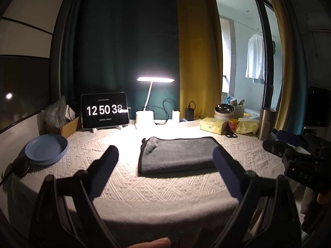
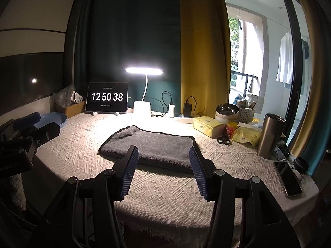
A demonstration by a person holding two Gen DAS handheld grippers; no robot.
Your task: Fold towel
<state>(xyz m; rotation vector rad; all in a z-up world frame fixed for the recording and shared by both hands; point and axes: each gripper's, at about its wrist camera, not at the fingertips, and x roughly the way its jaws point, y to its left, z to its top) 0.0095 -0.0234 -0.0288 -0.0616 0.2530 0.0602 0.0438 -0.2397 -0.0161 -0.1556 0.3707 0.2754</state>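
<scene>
at 12 o'clock from both grippers, mid-table, the grey towel [image 2: 149, 146] lies already folded. left gripper [image 1: 165, 159] and right gripper [image 2: 163, 155] both gape, holding nothing. soft, limp, light, probably; pinch your near hemmed corners through all layers.

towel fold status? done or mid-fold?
Looks mostly done: the gray towel lies on the tablecloth as a layered rectangle, one back corner flipped. In hand: nothing; left gripper and right gripper are open, short of it. Left: maybe flattening that corner.
</scene>
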